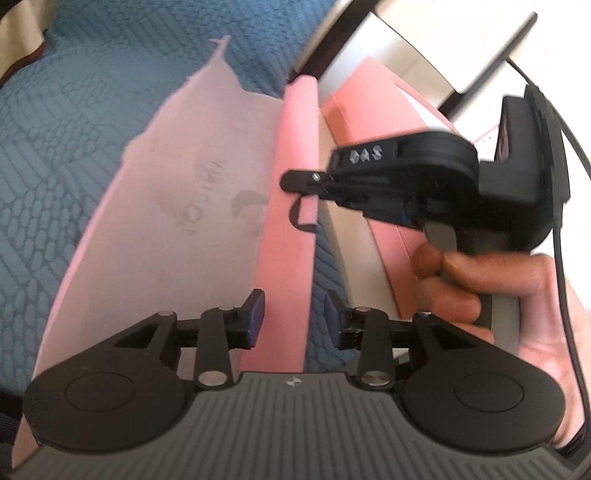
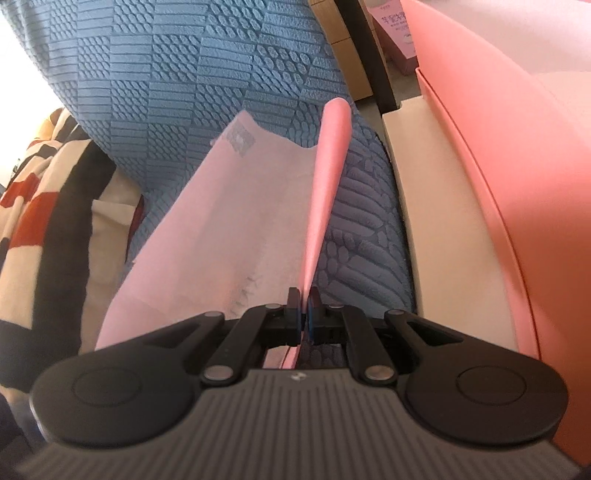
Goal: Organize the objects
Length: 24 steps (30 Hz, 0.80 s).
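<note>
A pink box lid (image 1: 291, 177) stands on edge on the blue quilted cover, with pale pink tissue paper (image 1: 184, 206) spilling out to its left. My left gripper (image 1: 295, 314) is open, its jaws on either side of the lid's near edge without touching it. My right gripper (image 1: 295, 182) comes in from the right and is shut on the lid's upper edge. In the right wrist view the right gripper (image 2: 304, 314) pinches the thin pink lid (image 2: 325, 192), with the tissue paper (image 2: 221, 229) to its left.
A blue quilted cover (image 1: 74, 129) lies under everything. A pink box base (image 2: 498, 166) sits to the right on a cream ledge (image 2: 436, 221). A patterned red, black and cream cloth (image 2: 44, 229) lies at the left. A pink printed carton (image 2: 395, 33) stands at the back.
</note>
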{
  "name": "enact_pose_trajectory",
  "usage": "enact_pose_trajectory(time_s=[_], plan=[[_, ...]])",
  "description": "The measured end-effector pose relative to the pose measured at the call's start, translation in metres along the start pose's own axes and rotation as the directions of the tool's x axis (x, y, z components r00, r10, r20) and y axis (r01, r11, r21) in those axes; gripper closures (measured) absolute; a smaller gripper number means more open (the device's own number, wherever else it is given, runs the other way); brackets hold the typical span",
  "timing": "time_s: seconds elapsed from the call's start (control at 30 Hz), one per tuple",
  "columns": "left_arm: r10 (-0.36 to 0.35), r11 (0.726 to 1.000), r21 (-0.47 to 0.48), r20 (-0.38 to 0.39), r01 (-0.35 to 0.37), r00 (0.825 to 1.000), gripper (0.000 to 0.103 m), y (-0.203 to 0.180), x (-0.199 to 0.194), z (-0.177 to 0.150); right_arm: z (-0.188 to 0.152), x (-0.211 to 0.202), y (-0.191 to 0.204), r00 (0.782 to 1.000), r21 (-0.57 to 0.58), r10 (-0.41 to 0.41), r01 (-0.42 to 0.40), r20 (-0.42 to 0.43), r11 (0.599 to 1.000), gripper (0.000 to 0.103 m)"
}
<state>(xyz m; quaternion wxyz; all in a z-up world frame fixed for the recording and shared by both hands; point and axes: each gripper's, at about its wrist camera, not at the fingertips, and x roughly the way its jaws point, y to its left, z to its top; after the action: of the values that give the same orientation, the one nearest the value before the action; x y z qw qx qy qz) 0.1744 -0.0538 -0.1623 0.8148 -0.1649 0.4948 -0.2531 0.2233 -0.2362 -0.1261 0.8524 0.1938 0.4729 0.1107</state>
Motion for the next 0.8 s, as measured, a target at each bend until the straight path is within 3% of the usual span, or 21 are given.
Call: enact_pose_trajectory(time_s=[0.27, 0.53, 0.73, 0.8], plan=[[0.068, 0.994, 0.087, -0.039, -0.064, 0.997, 0.061, -0.01, 0.003, -0.019, -0.004, -0.008, 0.008, 0.997, -0.072, -0.075, 0.077, 0.032, 0.994, 0.096], [0.067, 0.991, 0.121, -0.063, -0.059, 0.996, 0.064, -0.007, -0.001, -0.025, -0.003, -0.011, 0.006, 0.992, -0.088, -0.116, 0.12, 0.042, 0.989, 0.096], [0.051, 0.993, 0.105, -0.055, -0.045, 0.997, 0.091, 0.0, -0.011, -0.026, -0.003, -0.012, 0.005, 0.986, -0.104, -0.153, 0.158, 0.06, 0.982, 0.094], [0.043, 0.996, 0.081, -0.052, -0.039, 0.998, 0.096, 0.003, -0.012, -0.021, -0.002, -0.012, 0.005, 0.984, -0.109, -0.159, 0.167, 0.076, 0.98, 0.093]])
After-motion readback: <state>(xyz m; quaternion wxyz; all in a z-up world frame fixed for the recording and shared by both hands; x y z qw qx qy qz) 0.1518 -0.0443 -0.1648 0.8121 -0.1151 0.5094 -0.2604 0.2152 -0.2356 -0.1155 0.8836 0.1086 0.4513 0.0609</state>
